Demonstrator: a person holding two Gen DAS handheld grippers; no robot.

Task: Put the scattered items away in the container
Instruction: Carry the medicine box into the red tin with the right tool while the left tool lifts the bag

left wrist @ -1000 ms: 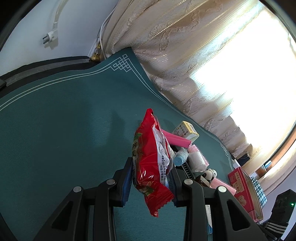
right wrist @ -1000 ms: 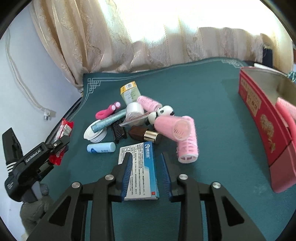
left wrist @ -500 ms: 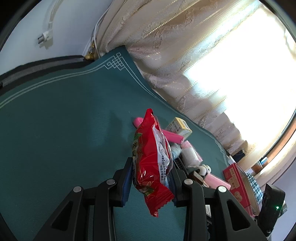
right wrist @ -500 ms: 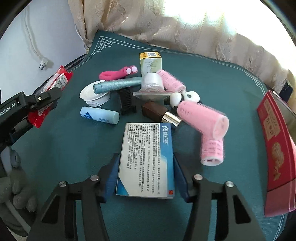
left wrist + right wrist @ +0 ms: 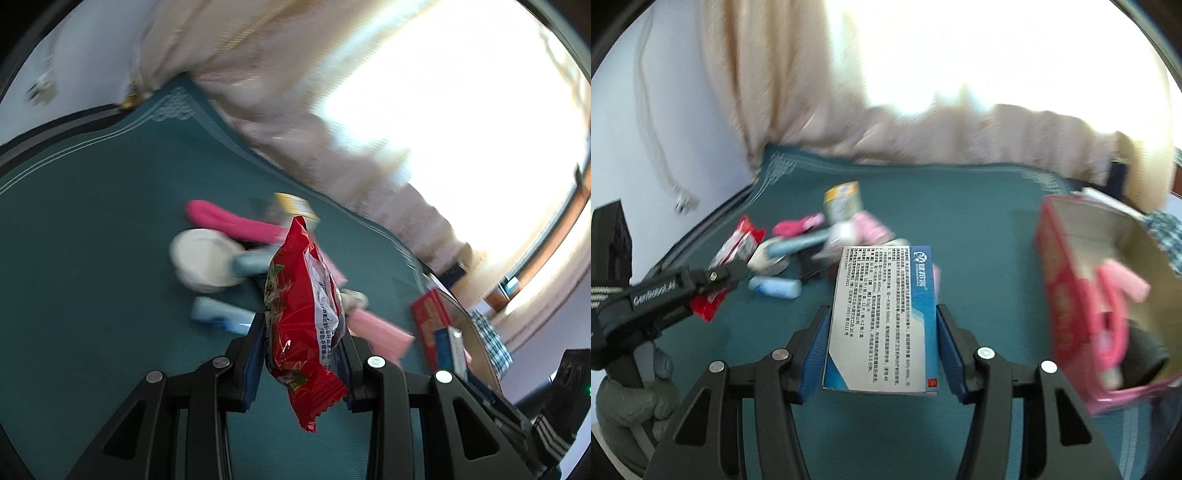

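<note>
Left gripper [image 5: 301, 354]: fingers [image 5: 255, 354] pinching the red snack packet [image 5: 303, 314] across its lower half, packet upright, clear of the green surface [image 5: 92, 258]. Ahead of these fingers, on the surface: white round lid [image 5: 201, 258], pale blue tube [image 5: 221, 317], pink clip [image 5: 229, 221], yellow-topped small box [image 5: 293, 205], pink hair roller [image 5: 380, 332]. All blurred. Red container box [image 5: 430, 321] lies to the right of the fingers, well apart.

Right gripper [image 5: 882, 343]: its fingers [image 5: 812, 350] have just been opening wider, yet the blue-and-white medicine box [image 5: 882, 321] sits between them, gripped at both long edges and lifted off the surface. Open red container just right of these fingers; a pink item already lies inside, identity unclear.

Step in hand, as judged: carry phase, both grippers loaded and heading for the container. Next move calls for bringing the medicine box over the container's open top and spreading the fingers. Snack packet follows, and needs room beside the right gripper.
</note>
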